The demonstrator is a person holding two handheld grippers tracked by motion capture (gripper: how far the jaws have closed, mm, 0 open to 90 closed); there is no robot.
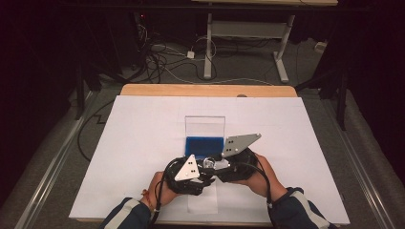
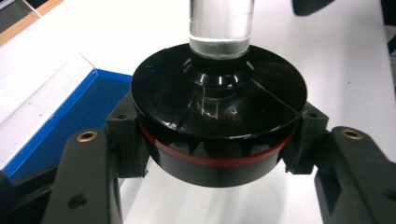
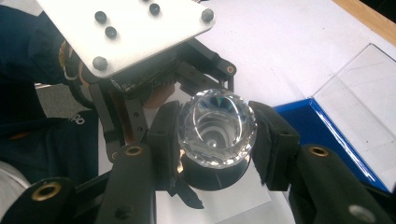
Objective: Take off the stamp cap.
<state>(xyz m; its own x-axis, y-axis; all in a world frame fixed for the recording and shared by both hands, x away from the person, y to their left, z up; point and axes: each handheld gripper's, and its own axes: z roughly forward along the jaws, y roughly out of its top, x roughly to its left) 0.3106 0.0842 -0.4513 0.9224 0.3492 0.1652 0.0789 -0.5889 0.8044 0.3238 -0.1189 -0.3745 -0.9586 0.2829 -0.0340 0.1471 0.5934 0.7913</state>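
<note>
Just in front of the open blue plastic case (image 1: 204, 142), the left gripper (image 2: 218, 154) clamps the round black red-ringed base (image 2: 218, 126); the right gripper (image 3: 217, 140) clamps its faceted clear glass body (image 3: 218, 127).

- Left gripper (image 1: 203, 167) low over the near part of the table, jaws closed against the two sides of a round black base (image 2: 218, 121) with a red ring.
- Right gripper (image 3: 217, 135) close beside it, almost touching, jaws clamped on the faceted end of a clear glass cylinder (image 3: 218, 128).
- Left hand (image 1: 162, 186) and right hand (image 1: 260, 174) wrapped round the gripper bodies, forearms in dark sleeves with pale stripes entering from the near edge.
- Grey three-cornered plates tilted up on both grippers.
</note>
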